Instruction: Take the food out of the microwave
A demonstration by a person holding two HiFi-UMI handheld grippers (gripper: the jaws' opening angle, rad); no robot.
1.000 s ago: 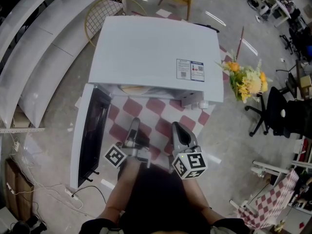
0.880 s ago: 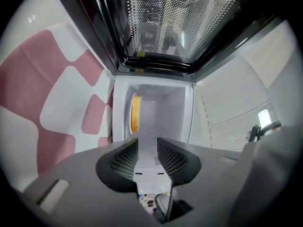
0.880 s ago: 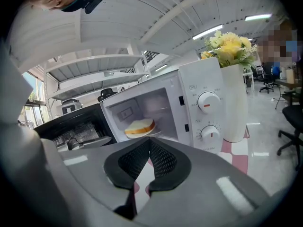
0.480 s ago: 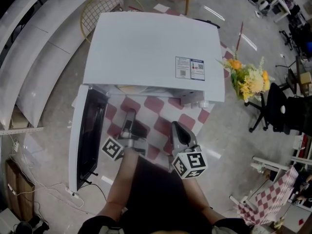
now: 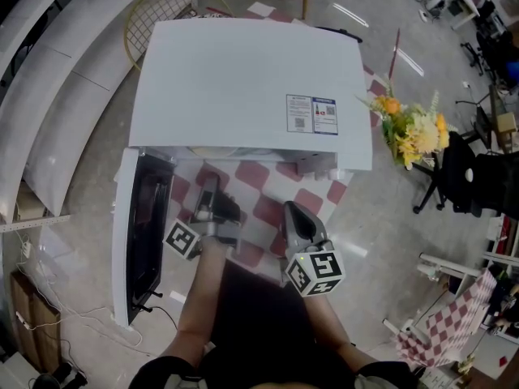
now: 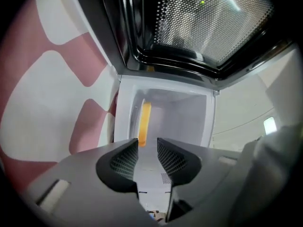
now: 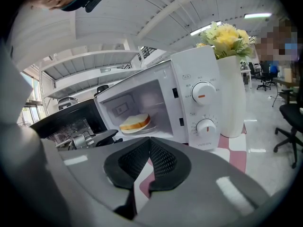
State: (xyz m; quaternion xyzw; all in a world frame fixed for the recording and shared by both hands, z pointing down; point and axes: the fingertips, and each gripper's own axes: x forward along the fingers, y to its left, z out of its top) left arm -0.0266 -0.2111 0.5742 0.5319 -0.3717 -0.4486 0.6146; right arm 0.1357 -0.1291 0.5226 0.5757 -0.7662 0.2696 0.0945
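Red-and-white checked cloth (image 5: 310, 202) covers the table, and on it stands the white microwave (image 5: 243, 79) that holds the food. A thick slice of bread (image 7: 134, 122) lies on a white plate (image 7: 145, 128) on the oven floor, well inside the cavity (image 6: 176, 111). In the left gripper view, which is rolled on its side, it shows as an orange-edged strip just beyond the fingertips and a little off to one side. The left gripper (image 6: 147, 144) is level with the opening, its fingers spread with nothing between them, and is short of the plate. The open door (image 5: 139, 233) stands close alongside these fingers. The right gripper (image 7: 150, 141) hangs back over the cloth with its fingertips pressed together and empty. The bread is far ahead of them, and the two control dials (image 7: 200, 95) and a vase of yellow flowers (image 7: 226, 37) are off to their right. The step in hand looks like the reach into the oven, since the door is already open and the food untouched. The next move probably calls for sliding the spread left fingers straight in, clear of the door and the cavity wall. They would then need to line up with the plate's rim or the slice and close gently enough not to crush the bread.
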